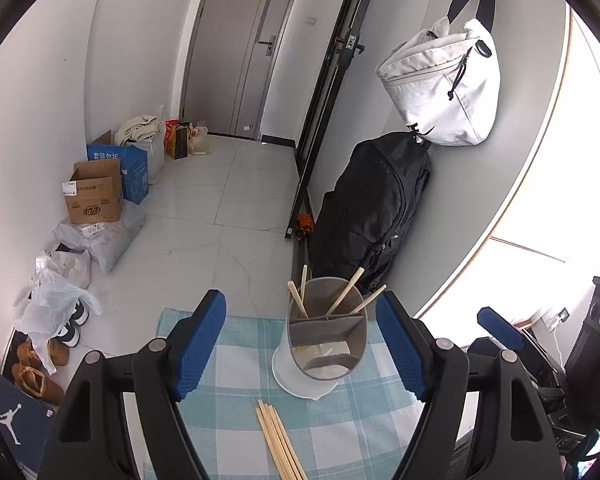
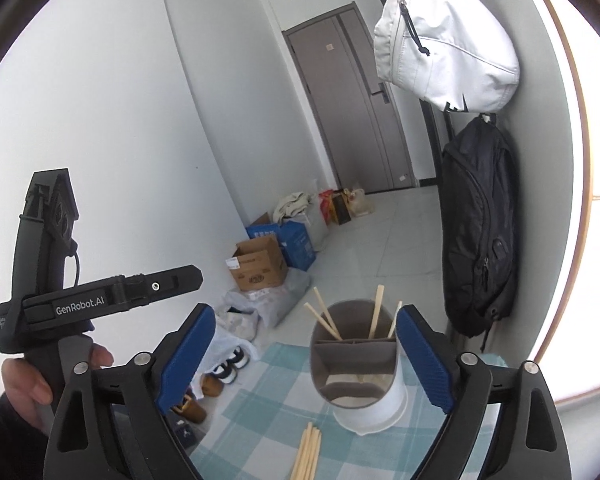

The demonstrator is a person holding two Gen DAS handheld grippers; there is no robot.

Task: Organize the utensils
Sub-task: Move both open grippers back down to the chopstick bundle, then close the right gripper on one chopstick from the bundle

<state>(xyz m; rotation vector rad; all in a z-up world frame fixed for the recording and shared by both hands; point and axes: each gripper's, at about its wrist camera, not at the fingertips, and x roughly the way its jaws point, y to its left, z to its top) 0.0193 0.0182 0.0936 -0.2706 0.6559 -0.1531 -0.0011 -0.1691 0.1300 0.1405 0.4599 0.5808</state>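
A grey and white utensil holder (image 1: 324,340) with inner dividers stands on the blue-checked tablecloth (image 1: 228,412). Several wooden chopsticks (image 1: 342,294) stand in its back compartments. A bundle of loose wooden chopsticks (image 1: 280,440) lies on the cloth in front of it. My left gripper (image 1: 300,344) is open and empty, raised above the table, with the holder seen between its blue pads. The holder (image 2: 358,364) and the loose chopsticks (image 2: 308,454) also show in the right wrist view. My right gripper (image 2: 304,364) is open and empty, raised before the holder. The left gripper's body (image 2: 96,300) shows at its left.
The table's far edge drops to a tiled floor (image 1: 220,200). Cardboard boxes (image 1: 96,192), bags and shoes (image 1: 40,364) line the left wall. A black backpack (image 1: 376,208) and a white bag (image 1: 444,84) hang on the right wall, close behind the holder.
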